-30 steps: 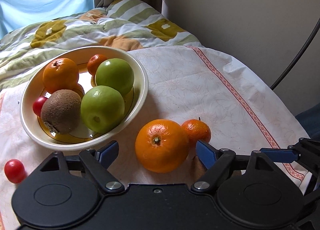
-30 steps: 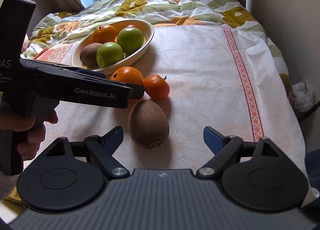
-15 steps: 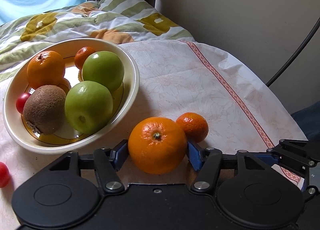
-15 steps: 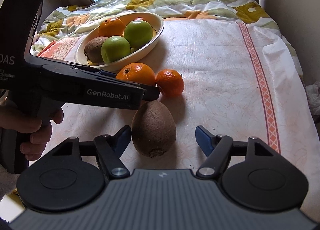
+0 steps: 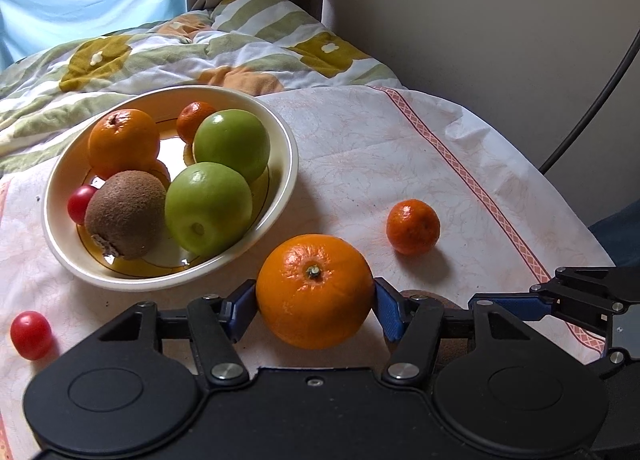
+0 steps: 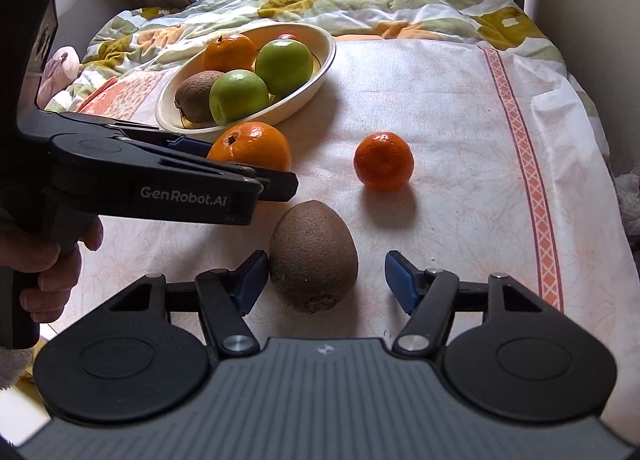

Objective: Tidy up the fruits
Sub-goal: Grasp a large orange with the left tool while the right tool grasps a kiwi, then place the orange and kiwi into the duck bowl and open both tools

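Two tools in play, both low over the worktop (image 6: 440,107), which has a cloth over it. Nearest: right tool (image 6: 326,280) spread, its jaws on either side of a loose kiwi (image 6: 313,256); left pad touching or nearly so, right pad clear of it, so no grip yet. Left tool (image 5: 315,306) pinching the big orange (image 5: 315,291), both pads against the peel; can't tell if the fruit is lifted or resting on the cloth.

Also loose on the cloth: small mandarin (image 5: 413,226) just past the orange, apart from it, and a cherry tomato (image 5: 31,335) at near left, short of the bowl.

Further back: bowl (image 5: 288,163) holds 2 green apples (image 5: 208,207), 1 kiwi (image 5: 125,214), 1 orange (image 5: 123,143), 1 mandarin (image 5: 195,119) and 1 tomato (image 5: 81,203) at the rim. Possibly one more piece under the orange; not clear.

Est. progress: a bit over half, assuming the bowl is the target. Done = 6 pcs in the bowl. Left = 4 pcs: orange (in grip), kiwi (about to be gripped), mandarin, tomato. Bowl filling up; room looks tightest at the front.
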The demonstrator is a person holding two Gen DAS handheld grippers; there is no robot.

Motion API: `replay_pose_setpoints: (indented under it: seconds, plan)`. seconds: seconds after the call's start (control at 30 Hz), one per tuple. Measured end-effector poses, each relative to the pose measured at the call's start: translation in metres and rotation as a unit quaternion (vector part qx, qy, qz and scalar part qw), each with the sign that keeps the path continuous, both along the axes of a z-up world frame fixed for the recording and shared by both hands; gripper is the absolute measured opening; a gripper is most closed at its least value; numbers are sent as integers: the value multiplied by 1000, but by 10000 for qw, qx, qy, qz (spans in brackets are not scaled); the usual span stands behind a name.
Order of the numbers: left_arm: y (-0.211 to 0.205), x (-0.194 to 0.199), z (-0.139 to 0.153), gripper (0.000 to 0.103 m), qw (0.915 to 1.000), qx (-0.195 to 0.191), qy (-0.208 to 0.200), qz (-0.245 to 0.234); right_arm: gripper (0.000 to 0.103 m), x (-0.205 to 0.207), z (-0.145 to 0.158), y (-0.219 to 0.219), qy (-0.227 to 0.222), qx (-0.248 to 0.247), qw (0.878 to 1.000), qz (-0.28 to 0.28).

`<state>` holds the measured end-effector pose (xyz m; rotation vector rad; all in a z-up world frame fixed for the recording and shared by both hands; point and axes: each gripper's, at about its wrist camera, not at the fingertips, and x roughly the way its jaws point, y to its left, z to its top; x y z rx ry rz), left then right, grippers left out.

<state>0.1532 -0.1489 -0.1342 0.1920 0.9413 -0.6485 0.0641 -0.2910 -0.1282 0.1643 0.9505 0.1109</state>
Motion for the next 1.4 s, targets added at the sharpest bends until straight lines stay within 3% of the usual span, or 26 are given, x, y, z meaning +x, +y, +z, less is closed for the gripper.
replay_pose_setpoints:
  seconds: [0.7,0.8,1.0,1.4]
  plan:
    - [76,-34,19,65,9982,107,-120,585,76,14,-4,20,2,-407,9990,175]
    - [83,-37,20,65,9981,105,-131,598,67,15,-8,23,83,-483,9986,202]
    - [98,-44,25,65,9980,107,-174,601,65,13,-7,29,42,-672,9977,118]
    - [132,-53,64,65,9967,-51,-405,697,65,1,49,54,-312,-404,9987,-90]
